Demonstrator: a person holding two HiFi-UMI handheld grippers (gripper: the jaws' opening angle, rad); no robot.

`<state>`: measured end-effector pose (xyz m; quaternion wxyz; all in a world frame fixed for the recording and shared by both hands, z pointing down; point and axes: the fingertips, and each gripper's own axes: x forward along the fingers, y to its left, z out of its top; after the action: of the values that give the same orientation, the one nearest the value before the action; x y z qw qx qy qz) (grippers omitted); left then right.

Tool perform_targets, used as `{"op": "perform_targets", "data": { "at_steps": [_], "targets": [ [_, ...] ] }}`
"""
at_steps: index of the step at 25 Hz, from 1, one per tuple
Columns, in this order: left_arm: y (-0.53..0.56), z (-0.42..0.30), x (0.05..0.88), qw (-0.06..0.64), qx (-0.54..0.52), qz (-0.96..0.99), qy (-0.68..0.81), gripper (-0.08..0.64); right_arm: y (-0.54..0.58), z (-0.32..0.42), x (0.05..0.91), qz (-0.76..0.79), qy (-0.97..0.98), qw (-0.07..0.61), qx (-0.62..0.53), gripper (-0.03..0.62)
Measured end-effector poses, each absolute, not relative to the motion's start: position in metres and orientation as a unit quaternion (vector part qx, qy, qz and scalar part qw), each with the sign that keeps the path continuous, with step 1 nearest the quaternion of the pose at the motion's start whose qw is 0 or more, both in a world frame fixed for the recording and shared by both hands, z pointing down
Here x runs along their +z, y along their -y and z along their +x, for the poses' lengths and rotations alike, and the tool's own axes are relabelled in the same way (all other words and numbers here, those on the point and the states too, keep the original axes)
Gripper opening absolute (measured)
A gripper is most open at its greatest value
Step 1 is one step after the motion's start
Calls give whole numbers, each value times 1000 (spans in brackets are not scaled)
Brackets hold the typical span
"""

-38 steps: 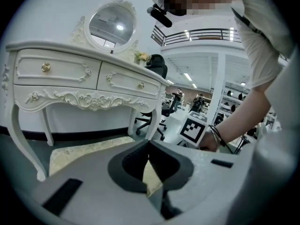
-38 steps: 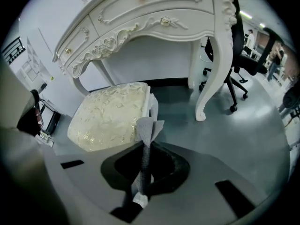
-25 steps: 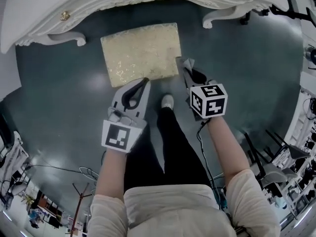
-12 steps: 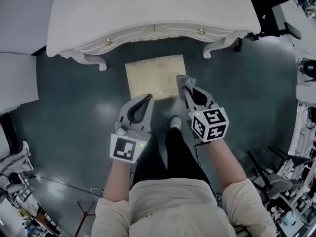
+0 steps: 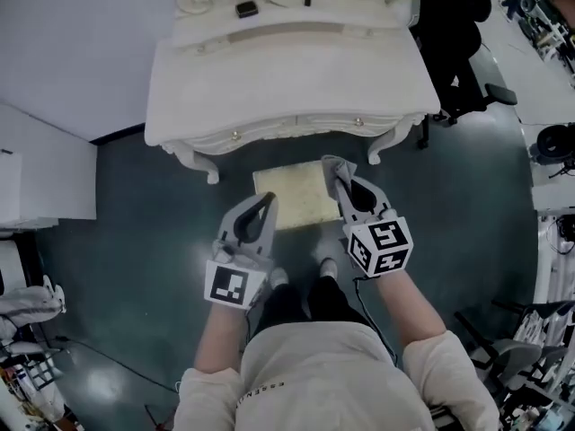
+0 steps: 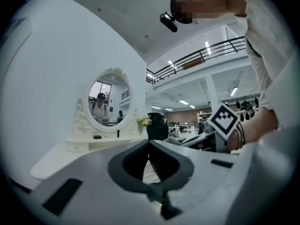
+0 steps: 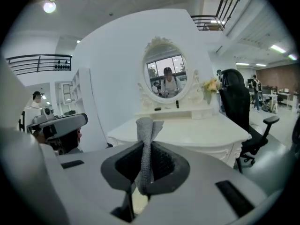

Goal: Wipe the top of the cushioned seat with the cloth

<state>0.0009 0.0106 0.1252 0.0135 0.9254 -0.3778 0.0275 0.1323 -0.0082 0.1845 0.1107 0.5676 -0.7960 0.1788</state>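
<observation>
The cream cushioned seat stands on the dark floor, tucked partly under the white dressing table. Both grippers are held up high above it and point level toward the table. My right gripper is shut on a grey cloth, which stands up between its jaws as a narrow folded strip. My left gripper is shut and holds nothing; its jaws meet in the left gripper view. The seat's far edge is hidden by the table.
An oval mirror and small dark items are on the table's raised back. A black office chair stands to the right of the table, a white cabinet to the left. My feet are just behind the seat.
The head view has risen and drawn back: the seat looks smaller and the whole dressing table now shows. Both grippers stayed shut, the cloth still in the right one.
</observation>
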Motion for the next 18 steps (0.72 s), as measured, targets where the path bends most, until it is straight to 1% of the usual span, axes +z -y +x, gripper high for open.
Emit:
{"op": "perform_targets", "data": {
  "at_steps": [2,6,9,13,16,18],
  "targets": [
    [-10,-4,105,-2,22,925,380,2,9,129,158,570,800,101,159,31],
    [-19,-10,67,-13,8,931,366,2,1,128,107,579,804,82,111,31],
    [-20,-18,41,-45,10,929,368,2,-2,127,72,581,808,72,68,31],
    [-17,-33,12,-59,-8,917,394,2,-9,127,35,585,809,48,29,31],
    [-14,-47,-3,-92,-5,906,412,2,-19,125,12,582,813,26,2,31],
    [-12,-52,-15,-101,-6,901,421,2,-22,123,0,579,815,21,-22,31]
  ]
}}
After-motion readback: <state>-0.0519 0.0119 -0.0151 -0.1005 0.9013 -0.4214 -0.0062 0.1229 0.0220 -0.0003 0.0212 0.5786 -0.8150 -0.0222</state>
